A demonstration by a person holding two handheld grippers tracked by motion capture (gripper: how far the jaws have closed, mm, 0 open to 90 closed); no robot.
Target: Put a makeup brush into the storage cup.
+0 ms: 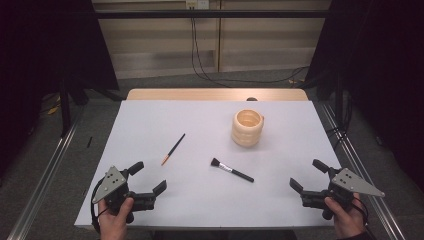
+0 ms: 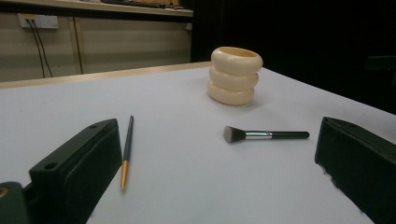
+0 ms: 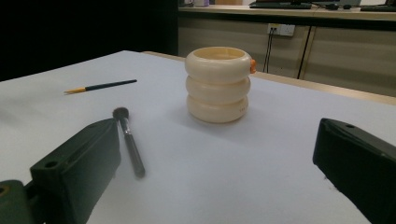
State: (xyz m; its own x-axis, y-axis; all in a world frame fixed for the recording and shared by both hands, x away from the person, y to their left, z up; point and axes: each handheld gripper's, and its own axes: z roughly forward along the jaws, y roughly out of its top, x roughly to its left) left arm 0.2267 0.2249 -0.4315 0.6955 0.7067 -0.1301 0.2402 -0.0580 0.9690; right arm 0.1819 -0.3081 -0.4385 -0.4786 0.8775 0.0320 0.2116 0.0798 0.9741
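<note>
Two brushes lie flat on the white bench [image 1: 150, 120]: one thin orange-tipped brush [image 1: 173, 149] left of centre and one black makeup brush [image 1: 231, 170] near the middle, well apart. One cream ringed holder [image 1: 247, 128] stands upright behind them. Left gripper [image 1: 148, 179] and right gripper [image 1: 306, 175] sit at the near corners, each held in one hand, jaws wide apart, gripping nothing.

Grey carpet floor [image 1: 165, 82] is lying beyond the white table [image 1: 150, 120]; black cables [image 1: 200, 55] are hanging down a beige wall [image 1: 150, 37].
</note>
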